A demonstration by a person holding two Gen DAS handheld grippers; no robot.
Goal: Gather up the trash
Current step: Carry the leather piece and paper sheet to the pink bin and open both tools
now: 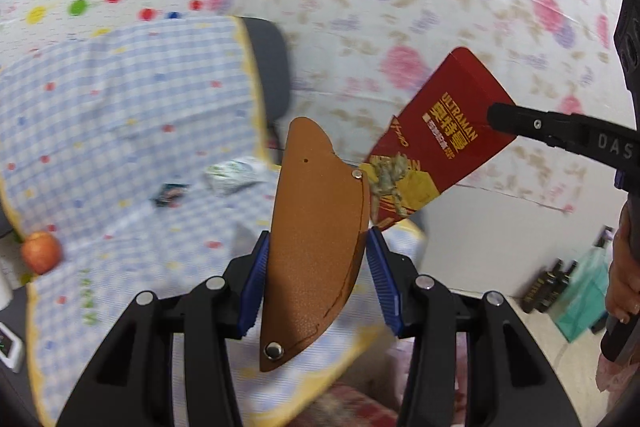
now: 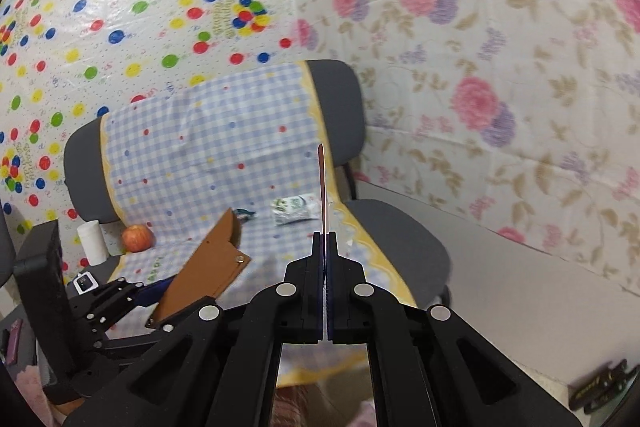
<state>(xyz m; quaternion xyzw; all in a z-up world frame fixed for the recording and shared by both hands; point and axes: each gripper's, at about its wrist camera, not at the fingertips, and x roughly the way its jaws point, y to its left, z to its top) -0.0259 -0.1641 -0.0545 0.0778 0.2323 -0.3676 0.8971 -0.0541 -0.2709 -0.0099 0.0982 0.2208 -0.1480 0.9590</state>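
Floral sheeting backs 2 loaded tongs above a checkered chair.
Left tongs [image 1: 316, 283] clamp a brown leather sheath [image 1: 316, 247]; right tongs [image 2: 325, 259] pinch a flattened red carton [image 1: 436, 139] edge-on. Beyond, a crumpled white wrapper [image 2: 294, 209], dark scrap [image 1: 170, 193] and apple [image 2: 137, 238] lie on the chair's cloth [image 2: 208, 147].

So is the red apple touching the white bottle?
Apart. The right wrist view shows a gap between the red apple and the white bottle.
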